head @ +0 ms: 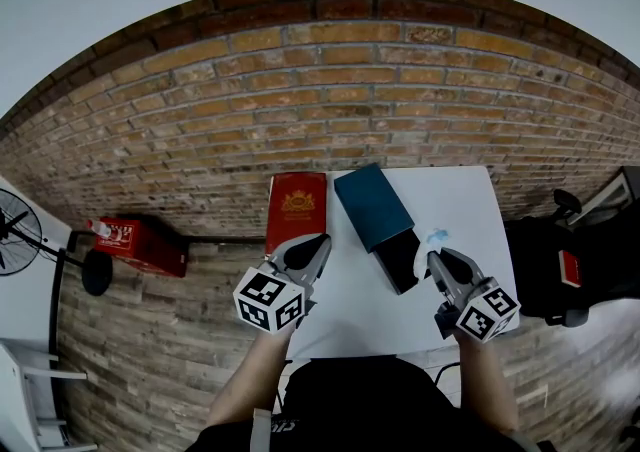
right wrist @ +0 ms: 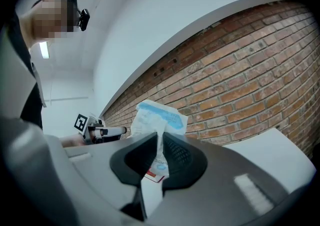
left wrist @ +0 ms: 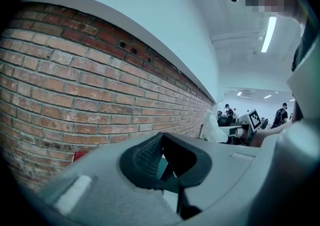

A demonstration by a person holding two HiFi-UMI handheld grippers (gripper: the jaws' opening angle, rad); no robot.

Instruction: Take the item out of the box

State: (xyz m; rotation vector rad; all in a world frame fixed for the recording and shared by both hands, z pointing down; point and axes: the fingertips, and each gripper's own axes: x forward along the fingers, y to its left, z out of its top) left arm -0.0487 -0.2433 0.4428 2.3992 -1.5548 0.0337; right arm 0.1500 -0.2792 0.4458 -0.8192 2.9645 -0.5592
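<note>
A teal box sleeve (head: 372, 205) lies on the white table (head: 460, 210), and its black inner tray (head: 398, 258) is slid partly out toward me. My right gripper (head: 437, 262) hangs just right of the tray, shut on a small white packet with blue print (head: 437, 236). In the right gripper view the packet (right wrist: 157, 117) sticks up from between the jaws of that gripper (right wrist: 160, 140). My left gripper (head: 318, 245) hovers at the table's left side, its jaws together with nothing in them. Past the left gripper (left wrist: 162, 140) a sliver of the teal sleeve (left wrist: 161, 167) shows.
A red box with a gold emblem (head: 296, 208) lies on the table's left edge, just beyond the left gripper. A brick wall (head: 330, 100) runs behind the table. A red case (head: 140, 243) and a fan (head: 15, 230) stand at the left, a black chair (head: 560, 270) at the right.
</note>
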